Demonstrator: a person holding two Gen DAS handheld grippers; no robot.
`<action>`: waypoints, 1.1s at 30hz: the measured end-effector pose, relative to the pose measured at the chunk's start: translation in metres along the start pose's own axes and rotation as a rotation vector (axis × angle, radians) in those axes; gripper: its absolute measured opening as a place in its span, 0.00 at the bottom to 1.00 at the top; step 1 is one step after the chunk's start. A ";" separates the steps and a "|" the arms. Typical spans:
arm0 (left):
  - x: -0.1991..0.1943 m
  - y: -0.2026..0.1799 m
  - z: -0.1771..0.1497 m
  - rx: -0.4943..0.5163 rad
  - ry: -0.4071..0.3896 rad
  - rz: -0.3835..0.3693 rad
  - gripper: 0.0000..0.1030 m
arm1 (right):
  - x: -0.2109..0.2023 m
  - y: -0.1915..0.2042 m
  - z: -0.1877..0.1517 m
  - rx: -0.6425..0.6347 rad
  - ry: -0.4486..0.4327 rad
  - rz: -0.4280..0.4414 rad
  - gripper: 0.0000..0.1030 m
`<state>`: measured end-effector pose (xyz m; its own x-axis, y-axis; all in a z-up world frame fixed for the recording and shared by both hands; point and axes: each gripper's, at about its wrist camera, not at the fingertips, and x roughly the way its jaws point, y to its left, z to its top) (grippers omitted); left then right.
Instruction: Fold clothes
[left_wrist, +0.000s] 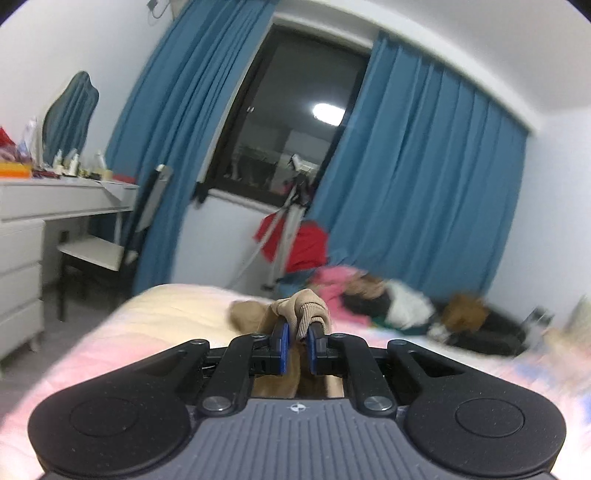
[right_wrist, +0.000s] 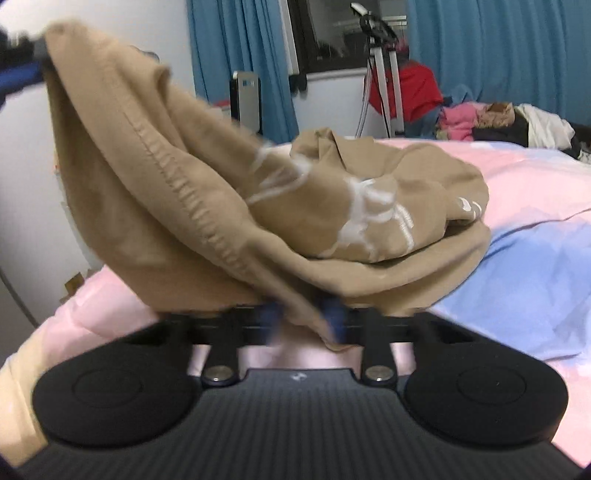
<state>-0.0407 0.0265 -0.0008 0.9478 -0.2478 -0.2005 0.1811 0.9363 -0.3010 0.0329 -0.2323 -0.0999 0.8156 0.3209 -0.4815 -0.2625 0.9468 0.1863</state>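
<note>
A tan sweatshirt (right_wrist: 207, 206) with white lettering is lifted off the bed (right_wrist: 535, 206). My left gripper (left_wrist: 298, 334) is shut on a ribbed tan cuff of it (left_wrist: 306, 306), held above the bed, and shows as a dark shape at the top left of the right wrist view (right_wrist: 22, 70). My right gripper (right_wrist: 303, 314) is shut on a fold of the sweatshirt's edge, low over the quilt. The cloth stretches up to the left between them and bunches in a heap on the right.
The bed has a pink, blue and cream quilt (left_wrist: 147, 325). A pile of mixed clothes (left_wrist: 376, 299) lies at its far side. A tripod (left_wrist: 288, 229) with red cloth stands by the window and blue curtains. A white desk (left_wrist: 55, 199) and stool are on the left.
</note>
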 end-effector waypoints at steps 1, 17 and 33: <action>0.006 0.003 -0.002 -0.004 0.020 0.012 0.11 | 0.001 -0.002 0.002 0.001 0.010 -0.004 0.12; 0.057 0.007 -0.043 0.019 0.232 0.015 0.11 | -0.023 -0.064 0.016 0.253 0.003 -0.018 0.13; 0.038 0.017 -0.030 -0.083 0.098 0.019 0.11 | 0.006 0.028 -0.010 -0.115 0.026 -0.020 0.68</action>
<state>-0.0095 0.0259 -0.0411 0.9201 -0.2568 -0.2956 0.1368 0.9181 -0.3720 0.0257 -0.2039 -0.1067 0.8079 0.3010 -0.5067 -0.3050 0.9492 0.0775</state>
